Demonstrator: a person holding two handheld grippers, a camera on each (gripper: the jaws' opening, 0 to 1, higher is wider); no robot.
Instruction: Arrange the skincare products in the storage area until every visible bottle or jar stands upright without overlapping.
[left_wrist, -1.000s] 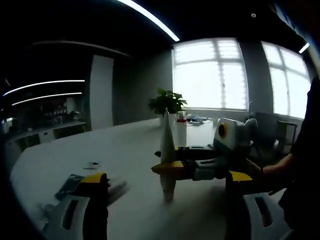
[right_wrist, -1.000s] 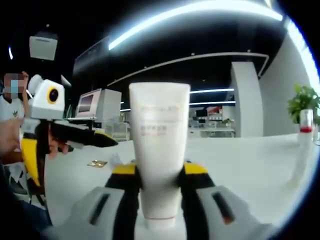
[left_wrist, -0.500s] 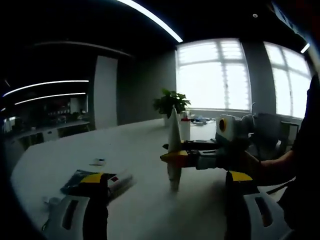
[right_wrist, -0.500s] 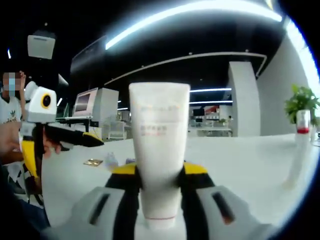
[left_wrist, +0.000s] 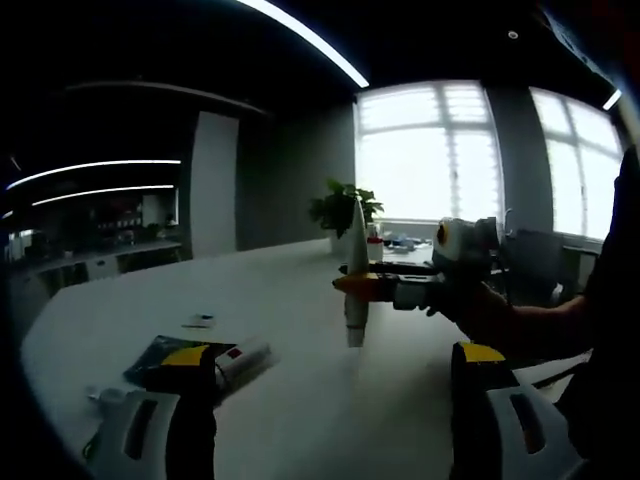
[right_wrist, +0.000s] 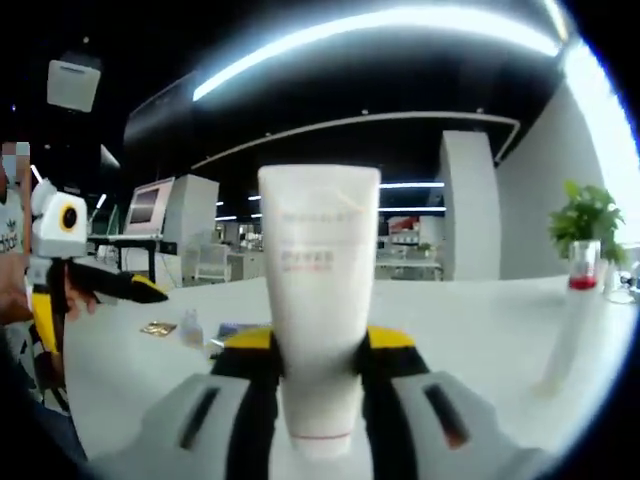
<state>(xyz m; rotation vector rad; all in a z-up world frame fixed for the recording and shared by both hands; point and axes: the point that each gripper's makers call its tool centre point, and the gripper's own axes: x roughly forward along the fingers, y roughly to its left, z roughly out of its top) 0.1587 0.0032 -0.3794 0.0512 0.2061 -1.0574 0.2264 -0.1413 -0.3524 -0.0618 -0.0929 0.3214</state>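
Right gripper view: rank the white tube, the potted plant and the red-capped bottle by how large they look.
1. White tube, clamped in the right hand-held gripper; nearness to the camera inflates it.
2. Potted plant and red-capped bottle: similar apparent size, at different distances, so unranked.

Hidden and unreadable parts

The white tube (right_wrist: 319, 300) has print too blurred to read; yellow-tipped jaws at 6 o'clock cover its lower sides.
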